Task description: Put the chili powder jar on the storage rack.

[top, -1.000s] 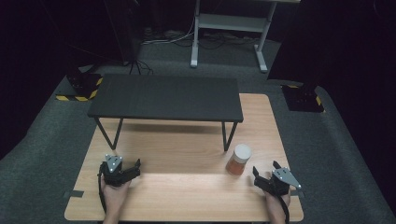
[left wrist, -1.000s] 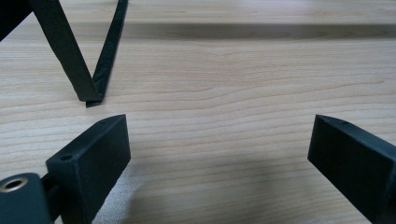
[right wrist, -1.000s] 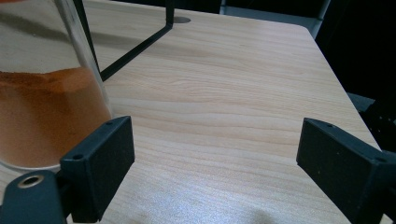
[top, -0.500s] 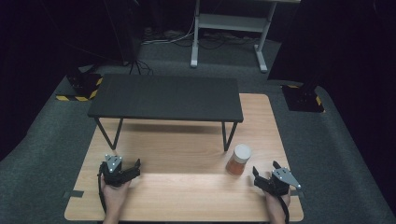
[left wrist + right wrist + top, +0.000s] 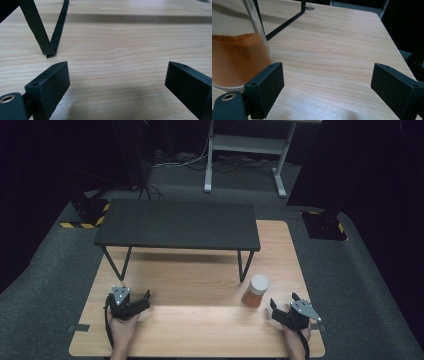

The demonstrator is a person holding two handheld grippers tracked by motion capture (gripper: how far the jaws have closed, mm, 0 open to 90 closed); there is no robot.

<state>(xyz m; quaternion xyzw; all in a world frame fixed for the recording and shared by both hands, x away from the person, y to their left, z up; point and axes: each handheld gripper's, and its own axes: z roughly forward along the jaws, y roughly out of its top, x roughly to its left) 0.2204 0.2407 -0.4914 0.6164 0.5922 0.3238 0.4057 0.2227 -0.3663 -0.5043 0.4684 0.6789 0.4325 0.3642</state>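
A clear jar (image 5: 255, 291) with a white lid, part full of orange powder, stands upright on the wooden table (image 5: 200, 330) near the front right. My right gripper (image 5: 283, 301) rests on the table just right of it, open, nothing between the jaws. In the right gripper view the jar (image 5: 237, 50) rises just beyond the left jaw, outside the open gap of the gripper (image 5: 327, 77). My left gripper (image 5: 142, 299) lies at the front left, open and empty. Bare wood lies between its jaws in the left gripper view (image 5: 117, 75).
A low black shelf (image 5: 177, 224) on thin legs spans the back half of the table. One of its V-shaped legs (image 5: 50, 32) stands just ahead of my left gripper. Dark carpet (image 5: 50, 270) surrounds the table, and a grey desk frame (image 5: 245, 150) stands behind.
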